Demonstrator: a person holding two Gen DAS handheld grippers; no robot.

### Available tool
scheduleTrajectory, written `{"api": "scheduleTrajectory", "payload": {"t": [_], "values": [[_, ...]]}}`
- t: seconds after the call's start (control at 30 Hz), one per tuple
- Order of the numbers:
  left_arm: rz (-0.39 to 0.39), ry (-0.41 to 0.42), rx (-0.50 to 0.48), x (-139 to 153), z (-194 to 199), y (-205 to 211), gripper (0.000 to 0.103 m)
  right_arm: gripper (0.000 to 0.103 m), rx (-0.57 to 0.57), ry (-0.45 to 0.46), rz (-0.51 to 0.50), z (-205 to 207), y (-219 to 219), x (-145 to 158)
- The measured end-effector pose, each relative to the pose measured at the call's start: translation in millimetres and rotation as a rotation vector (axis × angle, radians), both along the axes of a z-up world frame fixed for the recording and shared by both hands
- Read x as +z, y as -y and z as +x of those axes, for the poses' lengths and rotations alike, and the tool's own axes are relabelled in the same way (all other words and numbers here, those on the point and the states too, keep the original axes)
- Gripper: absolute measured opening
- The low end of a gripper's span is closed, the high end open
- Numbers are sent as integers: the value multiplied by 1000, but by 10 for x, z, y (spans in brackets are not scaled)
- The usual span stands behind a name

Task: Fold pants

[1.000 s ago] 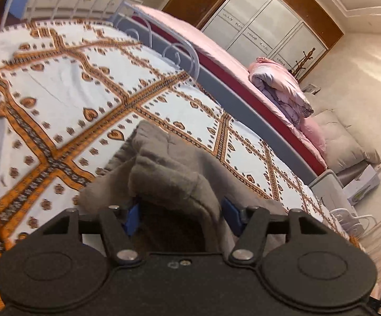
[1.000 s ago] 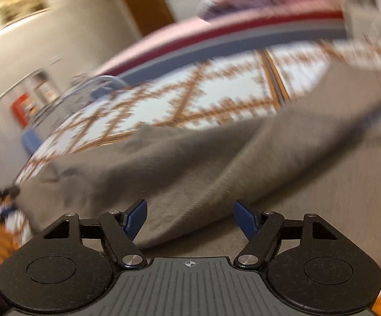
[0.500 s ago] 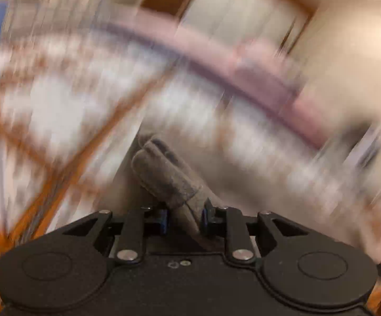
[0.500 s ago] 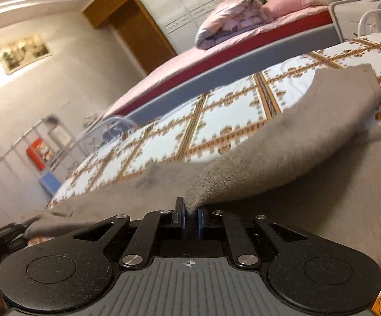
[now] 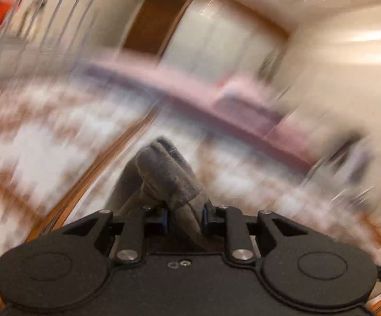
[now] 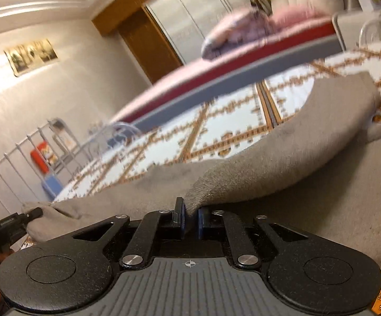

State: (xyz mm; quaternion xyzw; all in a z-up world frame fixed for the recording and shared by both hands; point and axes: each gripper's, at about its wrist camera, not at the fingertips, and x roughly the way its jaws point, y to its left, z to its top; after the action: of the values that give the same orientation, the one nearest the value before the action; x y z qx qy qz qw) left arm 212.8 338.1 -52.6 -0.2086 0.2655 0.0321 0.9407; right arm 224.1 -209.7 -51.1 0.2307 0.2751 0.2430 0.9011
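Pants (image 6: 282,158) of grey fleece are lying across the patterned bed cover (image 6: 216,131), and their long axis is running from the left gripper (image 6: 36,212) at one end to the right gripper (image 6: 189,222) at the middle edge. Both pairs of fingers are pinching cloth: those of the right gripper are closing narrowly on a thin raised fold, those of the left gripper (image 5: 184,221) are clamping a thicker bunched end. From the right gripper, the free pant leg is stretching away toward the pink bed (image 6: 230,65), while the left gripper is waiting far along the same edge. The coming fold, I think, is depending on carrying both pinched points together across this axis.
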Motion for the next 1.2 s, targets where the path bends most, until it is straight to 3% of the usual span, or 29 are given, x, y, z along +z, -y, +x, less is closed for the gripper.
{"api": "scheduleTrajectory", "payload": {"t": [0.03,0.1,0.2,0.3,0.43,0.5,0.53,0.57,0.7,0.83,0.9,1.0,1.07,1.2], "values": [[13,-105,3,-169,56,-8,13,9,22,-29,-18,32,-77,-87],[27,-69,6,-208,-44,18,14,9,54,-178,-89,151,-222,-350],[22,-73,14,-198,-52,23,16,9,38,-161,-59,72,-192,-385],[115,-88,23,-126,-36,107,24,9,46,-163,-72,76,-206,-389],[275,-130,51,-44,-65,269,52,14,50,-169,-79,86,-201,-356],[317,-153,83,32,-109,301,69,22,44,-172,-81,195,-195,-297],[325,-161,109,60,-136,282,71,34,31,-171,-86,161,-149,-276],[324,-156,116,99,-161,260,69,39,18,-163,-88,118,-97,-245],[345,-137,84,322,-195,300,66,39,-23,-116,-95,18,133,-73],[335,-182,16,448,54,565,66,39,-56,-96,-132,261,152,102],[354,-247,5,391,182,718,66,39,-77,-98,-181,432,77,160],[443,-340,55,191,247,856,64,39,-85,-124,-253,668,-63,178],[508,-356,45,116,240,899,67,39,-89,-153,-303,773,-141,124],[548,-371,61,28,231,902,75,39,-93,-207,-410,837,-225,-108]]}}
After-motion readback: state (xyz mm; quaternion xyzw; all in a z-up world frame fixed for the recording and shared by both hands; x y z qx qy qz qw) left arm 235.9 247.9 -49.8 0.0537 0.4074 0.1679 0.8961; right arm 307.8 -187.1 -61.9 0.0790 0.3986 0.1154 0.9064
